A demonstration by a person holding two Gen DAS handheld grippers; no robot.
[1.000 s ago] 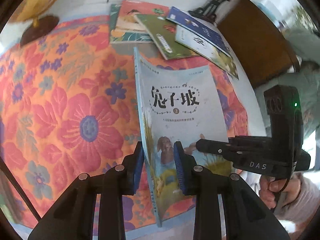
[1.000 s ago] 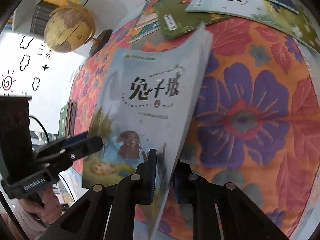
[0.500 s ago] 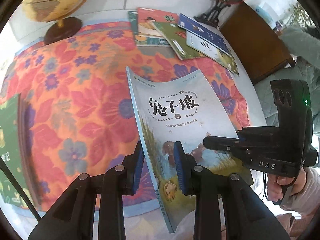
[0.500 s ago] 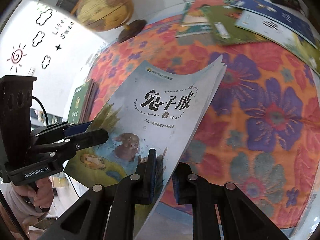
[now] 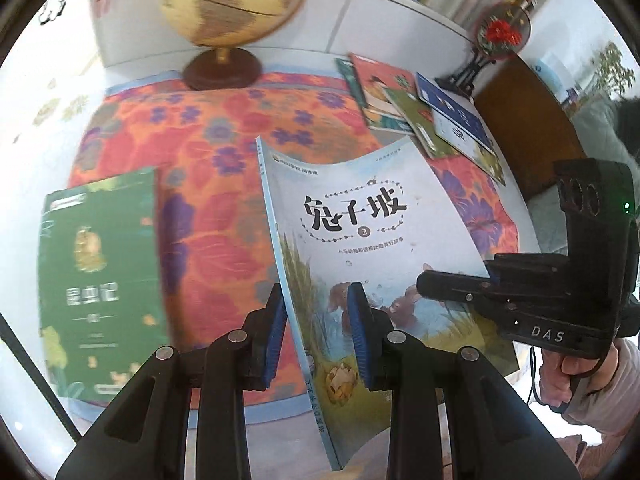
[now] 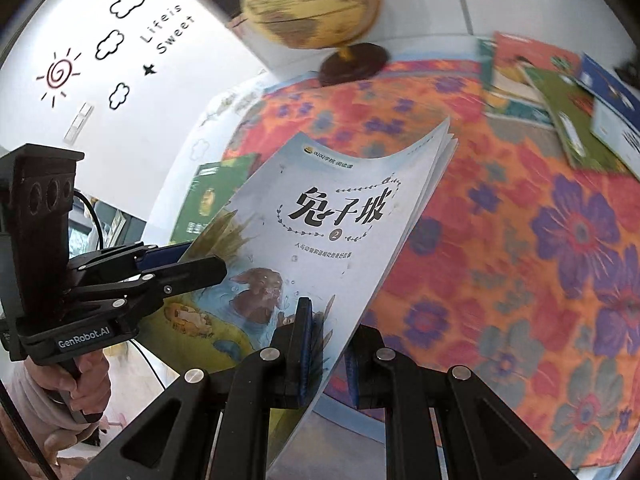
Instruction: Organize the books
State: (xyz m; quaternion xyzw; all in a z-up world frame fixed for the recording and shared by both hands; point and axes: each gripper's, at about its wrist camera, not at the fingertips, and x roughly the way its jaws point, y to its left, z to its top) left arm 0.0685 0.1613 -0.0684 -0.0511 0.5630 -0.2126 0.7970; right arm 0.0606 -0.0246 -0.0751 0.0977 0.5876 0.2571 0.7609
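Observation:
A pale blue book (image 5: 360, 216) with black title characters and a "2" hangs tilted above the flowered tablecloth (image 5: 200, 208). My left gripper (image 5: 316, 308) is shut on the book's spine edge near its lower corner. My right gripper (image 6: 326, 332) is shut on the page edge of the same book (image 6: 340, 216). Each wrist view also shows the other gripper clamped on its side of the cover: the right gripper (image 5: 424, 280) and the left gripper (image 6: 208, 268). A green book (image 5: 96, 264) lies flat at the left of the cloth, partly hidden behind the held book in the right wrist view (image 6: 208, 196).
Several more books (image 5: 416, 112) lie fanned out at the far right of the table. A globe (image 5: 228, 0) on a dark round base stands at the back against the white wall. A red flower ornament (image 5: 500, 36) and a brown cabinet (image 5: 532, 128) are at the far right. Hands grip both handles.
Both grippers have carried the blue book leftward and upward, away from the fanned pile. The green book has come into view at the left, and the globe looms larger.

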